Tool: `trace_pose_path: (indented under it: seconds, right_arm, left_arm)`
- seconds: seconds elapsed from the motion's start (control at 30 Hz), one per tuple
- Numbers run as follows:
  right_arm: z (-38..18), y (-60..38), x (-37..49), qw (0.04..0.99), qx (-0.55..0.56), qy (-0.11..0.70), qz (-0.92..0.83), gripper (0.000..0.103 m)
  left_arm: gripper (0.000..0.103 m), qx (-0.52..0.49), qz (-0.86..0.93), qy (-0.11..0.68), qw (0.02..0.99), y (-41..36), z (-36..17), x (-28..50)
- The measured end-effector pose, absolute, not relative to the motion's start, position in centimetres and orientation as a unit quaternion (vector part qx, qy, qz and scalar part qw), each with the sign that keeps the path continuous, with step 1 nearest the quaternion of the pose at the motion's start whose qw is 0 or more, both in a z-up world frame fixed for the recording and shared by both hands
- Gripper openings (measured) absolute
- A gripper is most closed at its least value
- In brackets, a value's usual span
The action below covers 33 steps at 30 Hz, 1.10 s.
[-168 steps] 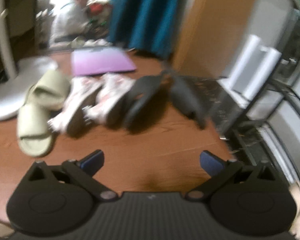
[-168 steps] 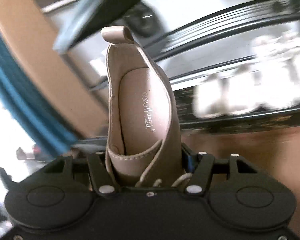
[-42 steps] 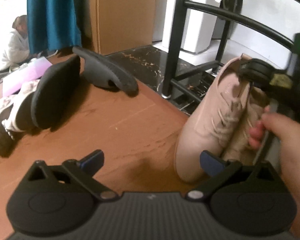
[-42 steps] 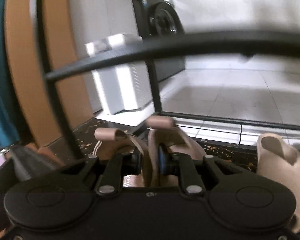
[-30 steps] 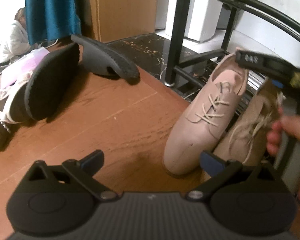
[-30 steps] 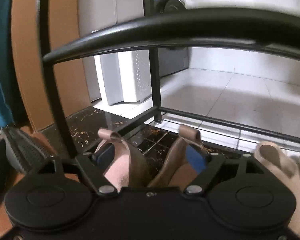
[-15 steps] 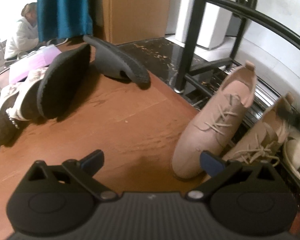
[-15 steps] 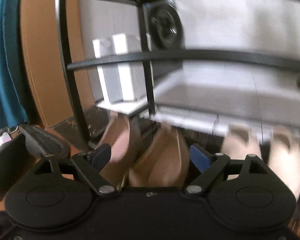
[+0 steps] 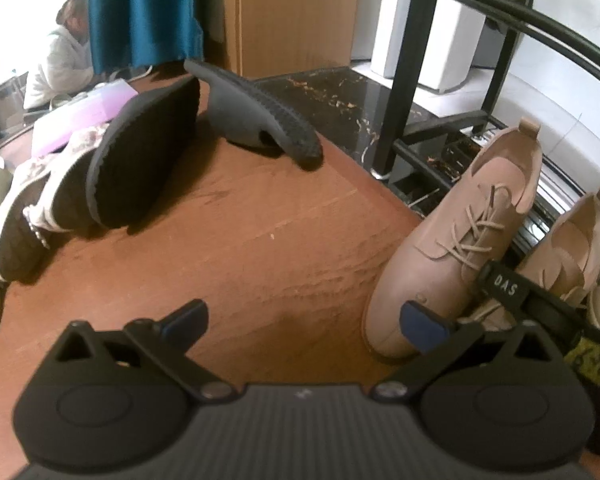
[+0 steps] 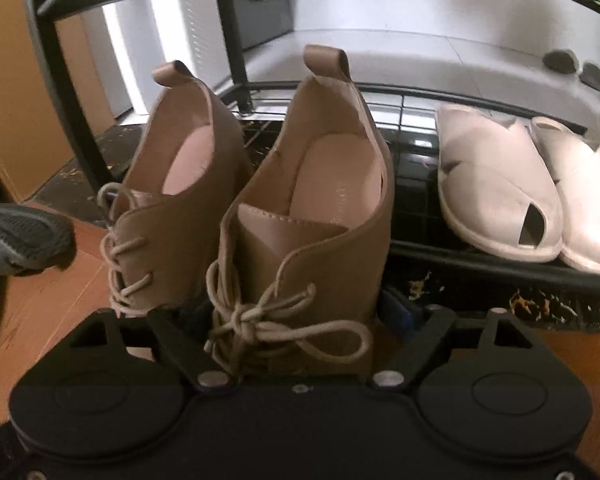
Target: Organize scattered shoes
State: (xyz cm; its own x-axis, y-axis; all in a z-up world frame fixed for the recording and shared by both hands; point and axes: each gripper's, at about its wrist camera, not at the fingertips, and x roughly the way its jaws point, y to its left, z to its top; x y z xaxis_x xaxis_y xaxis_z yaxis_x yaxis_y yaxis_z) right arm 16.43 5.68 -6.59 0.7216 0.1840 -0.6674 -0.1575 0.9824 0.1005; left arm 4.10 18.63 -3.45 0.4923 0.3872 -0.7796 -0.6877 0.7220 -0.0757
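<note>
1. The shoe rack [image 10: 480, 258] stands at the edge of the wooden floor [image 9: 240, 248]; its black frame rises over a wire bottom shelf.
2. Two tan lace-up shoes sit side by side with their heels on the rack's bottom shelf and their toes toward me: the left tan shoe [image 10: 172, 216] and the right tan shoe [image 10: 320, 208].
3. A pair of white slippers [image 10: 500, 192] lies on the same shelf, just beside the right tan shoe.
4. Two black slippers [image 9: 140, 152] lie on the floor near the rack's corner post, soles turned up; one leans on a white sneaker [image 9: 32, 208].
5. My right gripper [image 10: 300, 316] has its jaws spread on either side of the right tan shoe's toe end. I cannot tell whether the pads touch it.
6. My left gripper [image 9: 304, 316] hovers above the floor, jaws spread wide and holding nothing.
</note>
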Motion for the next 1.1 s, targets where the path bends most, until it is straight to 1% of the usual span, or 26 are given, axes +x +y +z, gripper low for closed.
trace_pose_path:
  seconds: [0.03,0.13,0.27,0.33,0.47,0.53,0.67,0.77,1.0,1.03,1.07,1.1]
  right_arm:
    - [-6.5,5.2,16.4,0.927,0.03,0.359,0.105,0.064]
    - [-6.2,3.9,16.5,0.926,0.072,0.351,0.119,0.06]
    - [-4.7,3.1,17.2,0.934,0.099,0.322,0.123,0.059]
    - [-3.9,2.8,17.5,0.937,0.112,0.307,0.125,0.053]
    - [-2.5,2.1,18.4,0.942,0.14,0.279,0.128,0.048]
    - [-2.5,1.9,20.4,0.938,0.161,0.283,0.121,0.046]
    - [-2.9,1.4,22.4,0.934,0.182,0.286,0.114,0.046]
    - [-2.8,1.9,22.4,0.939,0.157,0.281,0.119,0.046]
    - [-2.4,3.4,21.9,0.941,0.077,0.296,0.145,0.061]
    - [-2.4,3.6,22.2,0.938,0.071,0.306,0.148,0.061]
    - [-2.3,3.7,22.3,0.937,0.071,0.309,0.148,0.058]
    - [-2.2,3.7,22.3,0.936,0.071,0.311,0.147,0.049]
  left_arm:
    - [0.102,-0.194,0.318,0.39,0.842,18.6,-3.5,4.1]
    - [0.102,-0.197,0.316,0.39,0.842,18.6,-3.5,4.0]
    - [0.102,-0.201,0.316,0.396,0.839,18.7,-3.7,4.0]
    - [0.102,-0.201,0.315,0.395,0.839,18.6,-3.6,4.1]
    - [0.102,-0.2,0.312,0.394,0.841,18.5,-3.7,4.1]
    - [0.102,-0.201,0.312,0.395,0.84,18.5,-3.8,4.1]
    - [0.102,-0.201,0.312,0.401,0.838,18.6,-4.1,4.3]
    - [0.102,-0.202,0.311,0.406,0.836,18.5,-4.4,4.6]
    - [0.102,-0.203,0.309,0.406,0.836,18.5,-4.4,4.5]
    - [0.102,-0.204,0.309,0.406,0.835,18.5,-4.4,4.5]
    - [0.102,-0.205,0.309,0.407,0.835,18.5,-4.4,4.5]
    - [0.102,-0.206,0.308,0.407,0.835,18.5,-4.4,4.5]
